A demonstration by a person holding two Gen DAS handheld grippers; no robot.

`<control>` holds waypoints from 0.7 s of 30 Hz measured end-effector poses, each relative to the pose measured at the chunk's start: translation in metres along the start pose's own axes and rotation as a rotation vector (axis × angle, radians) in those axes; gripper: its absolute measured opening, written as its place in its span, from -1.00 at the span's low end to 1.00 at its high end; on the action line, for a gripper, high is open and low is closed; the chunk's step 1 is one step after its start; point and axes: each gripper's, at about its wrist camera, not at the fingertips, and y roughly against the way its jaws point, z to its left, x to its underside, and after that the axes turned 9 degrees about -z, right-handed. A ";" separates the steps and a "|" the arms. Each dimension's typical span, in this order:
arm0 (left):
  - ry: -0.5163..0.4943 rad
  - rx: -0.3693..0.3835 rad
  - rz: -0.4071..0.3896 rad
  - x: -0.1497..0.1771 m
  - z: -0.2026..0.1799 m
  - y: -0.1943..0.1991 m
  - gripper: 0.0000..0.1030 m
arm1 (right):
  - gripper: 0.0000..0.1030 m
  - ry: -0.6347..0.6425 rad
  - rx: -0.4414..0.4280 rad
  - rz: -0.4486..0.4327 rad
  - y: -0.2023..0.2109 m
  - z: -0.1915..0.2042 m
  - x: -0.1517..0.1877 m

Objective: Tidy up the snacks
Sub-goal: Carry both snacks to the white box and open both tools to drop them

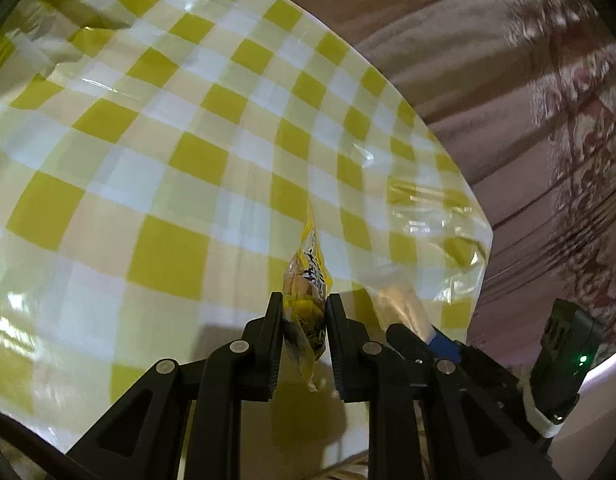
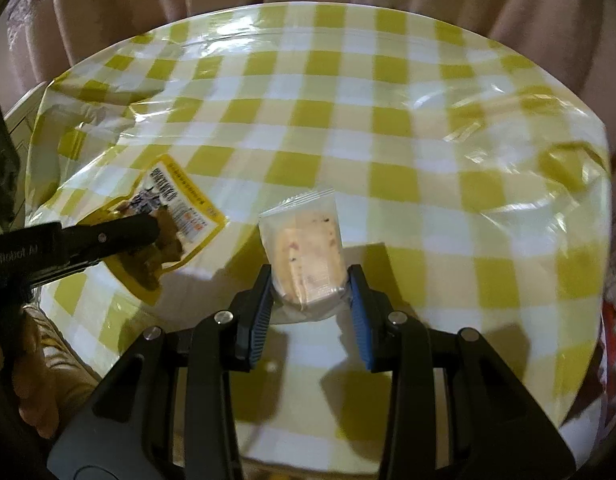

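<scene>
Left gripper (image 1: 302, 312) pinches a yellow snack packet (image 1: 308, 280) edge-on, jaws nearly closed. Right gripper (image 2: 310, 280) clamps a clear-wrapped pale bar (image 2: 304, 248), jaws part open. Both snacks hang above the checked tablecloth (image 2: 388, 120). Risk: slick film slipping from either narrow grip, dropping a snack.

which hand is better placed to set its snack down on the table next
Probably the right. Its tool holds the clear packet with a pale biscuit flat over open yellow-checked tablecloth. The left tool pinches the yellow printed snack pouch edge-on near the table's side edge.
</scene>
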 end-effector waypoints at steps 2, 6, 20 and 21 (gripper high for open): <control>-0.021 -0.007 0.009 0.006 -0.012 -0.001 -0.59 | -0.22 -0.022 0.010 0.002 0.007 -0.009 0.005; -0.082 0.007 0.035 0.025 -0.045 -0.004 -0.59 | -0.22 -0.061 0.037 0.004 0.024 -0.029 0.015; -0.211 0.204 0.191 0.108 -0.164 -0.013 -0.58 | -0.21 -0.200 0.252 0.017 0.111 -0.137 0.081; -0.235 0.221 0.214 0.120 -0.177 -0.014 -0.58 | -0.21 -0.211 0.267 0.021 0.116 -0.144 0.086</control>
